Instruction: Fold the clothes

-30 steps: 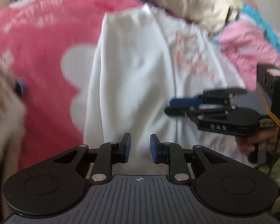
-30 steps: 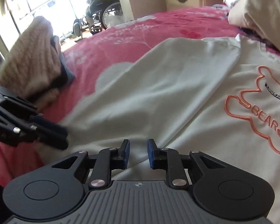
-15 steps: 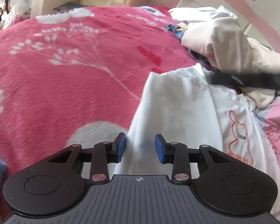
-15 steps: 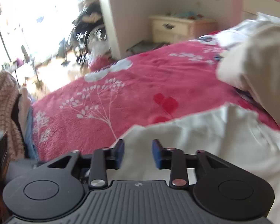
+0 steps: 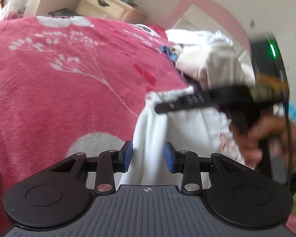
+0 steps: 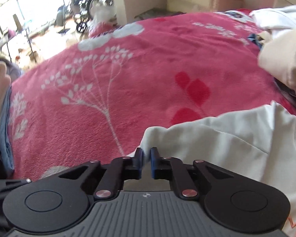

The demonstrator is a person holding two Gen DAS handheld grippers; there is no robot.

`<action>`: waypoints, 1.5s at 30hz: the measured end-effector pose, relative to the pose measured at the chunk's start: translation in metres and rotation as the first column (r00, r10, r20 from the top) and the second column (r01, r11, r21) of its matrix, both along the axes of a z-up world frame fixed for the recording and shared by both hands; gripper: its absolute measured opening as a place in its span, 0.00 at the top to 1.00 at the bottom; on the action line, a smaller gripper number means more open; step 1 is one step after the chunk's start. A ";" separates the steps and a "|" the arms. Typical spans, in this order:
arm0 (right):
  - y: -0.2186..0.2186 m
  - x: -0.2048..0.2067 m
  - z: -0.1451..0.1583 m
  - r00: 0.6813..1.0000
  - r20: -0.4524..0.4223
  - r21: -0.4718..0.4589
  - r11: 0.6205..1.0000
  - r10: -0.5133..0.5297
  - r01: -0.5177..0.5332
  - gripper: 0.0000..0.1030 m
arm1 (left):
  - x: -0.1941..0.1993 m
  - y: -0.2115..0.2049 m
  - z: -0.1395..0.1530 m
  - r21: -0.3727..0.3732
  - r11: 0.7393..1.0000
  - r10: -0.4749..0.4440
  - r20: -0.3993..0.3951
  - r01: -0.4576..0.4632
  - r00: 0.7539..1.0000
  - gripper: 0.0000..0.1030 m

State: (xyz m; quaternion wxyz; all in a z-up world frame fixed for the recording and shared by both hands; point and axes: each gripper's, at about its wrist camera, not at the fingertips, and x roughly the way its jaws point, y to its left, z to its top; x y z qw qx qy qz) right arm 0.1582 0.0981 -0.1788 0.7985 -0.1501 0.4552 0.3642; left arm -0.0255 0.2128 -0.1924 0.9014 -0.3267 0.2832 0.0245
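Note:
A white shirt [image 6: 227,142] with an orange bear print lies on the bed. My right gripper [image 6: 147,158] is shut on its far corner, and a thin fold of cloth is pinched between the blue pads. The left wrist view shows that right gripper [image 5: 159,105] lifting the corner, with a hand [image 5: 266,138] on its handle. My left gripper [image 5: 148,156] sits low over the shirt's [image 5: 187,134] left edge. Its jaws stand partly apart with white cloth between them, and the pads do not press on it.
A red blanket [image 5: 69,88] with white flowers covers the bed. A heap of cream and white clothes [image 6: 282,63] lies at the right. Folded clothes [image 6: 2,90] sit at the left edge. A bedside cabinet [image 5: 108,6] and a wheelchair [image 6: 92,0] stand beyond the bed.
My right gripper travelled across the shirt to its far corner, opened, then shut on the cloth. My left gripper swung toward the shirt's left edge, with its jaws a little wider.

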 end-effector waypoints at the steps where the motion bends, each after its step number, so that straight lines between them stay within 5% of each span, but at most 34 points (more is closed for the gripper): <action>1: -0.005 0.000 0.001 1.000 -0.008 0.020 1.000 -0.011 0.011 0.98 | 0.000 0.005 0.001 -0.021 1.000 0.012 0.007 -0.012 1.000 0.67; 4: -0.018 -0.001 0.005 0.999 -0.018 0.065 0.997 -0.035 0.037 0.98 | 0.014 0.014 0.001 -0.022 0.999 0.035 -0.007 -0.035 0.999 0.67; 7: -0.026 -0.001 0.007 0.999 -0.016 0.098 0.994 -0.050 0.052 0.98 | 0.040 0.013 -0.002 0.065 0.998 0.011 -0.024 -0.009 1.000 0.67; 18: -0.038 -0.007 0.020 0.999 0.024 0.162 0.986 -0.033 0.029 0.98 | 0.117 0.005 -0.020 0.144 0.966 -0.212 -0.035 0.215 0.977 0.66; 29: -0.053 -0.007 0.021 0.997 0.005 0.235 0.969 -0.082 0.078 0.96 | 0.126 0.032 -0.036 -0.027 0.998 -0.051 0.041 0.052 0.998 0.78; 36: -0.079 0.024 -0.032 0.967 -0.098 0.102 0.964 -0.234 0.244 1.00 | 0.122 0.052 -0.044 -0.187 0.981 -0.035 0.052 0.044 0.998 0.78; 40: -0.099 0.031 -0.043 0.940 -0.192 0.195 0.928 -0.281 0.317 1.00 | 0.121 0.065 -0.043 -0.310 0.950 -0.044 0.021 0.048 0.999 0.76; 45: -0.096 0.027 -0.043 0.945 -0.166 0.182 0.934 -0.280 0.309 1.00 | 0.117 0.064 -0.034 -0.304 0.953 -0.021 -0.027 0.012 0.999 0.71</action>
